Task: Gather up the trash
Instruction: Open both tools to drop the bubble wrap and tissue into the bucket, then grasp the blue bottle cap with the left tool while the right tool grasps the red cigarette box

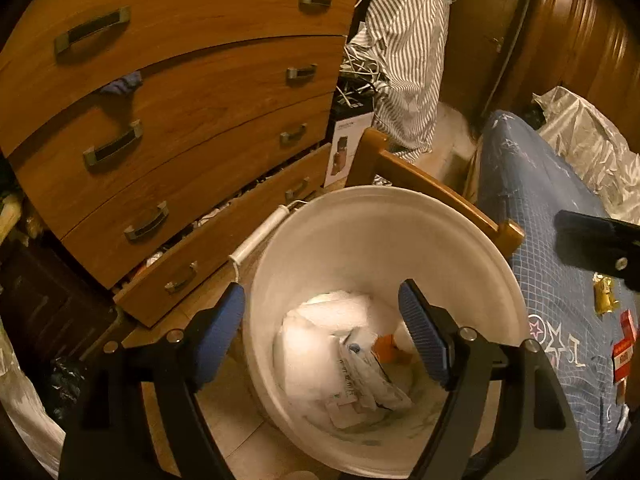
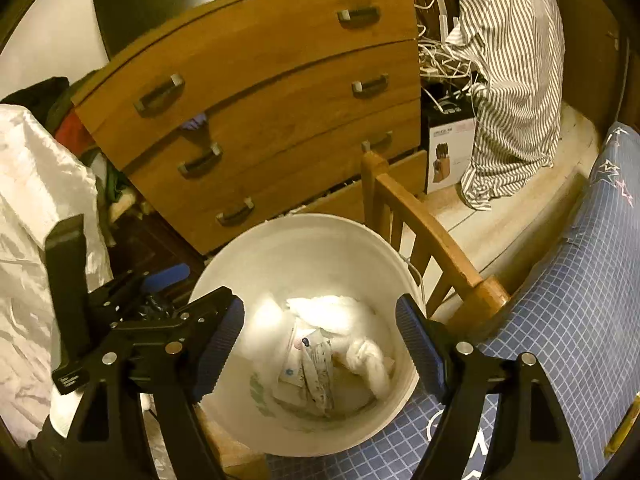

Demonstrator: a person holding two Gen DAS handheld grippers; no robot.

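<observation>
Both the left hand-held gripper (image 1: 322,330) and the right hand-held gripper (image 2: 320,338) hang empty, jaws spread, over the white bucket (image 1: 360,216). Crumpled tissue and wrappers (image 2: 316,364) already lie inside; a gold wrapper (image 1: 605,294) and red packet (image 1: 624,350) remain on the bed (image 1: 532,200), probably next.

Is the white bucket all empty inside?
No, the white bucket already holds crumpled white paper and flat wrappers at its bottom.

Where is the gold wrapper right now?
In the left wrist view, far right: the gold wrapper lies on the blue bedspread, beside a red packet, outside the white bucket.
</observation>
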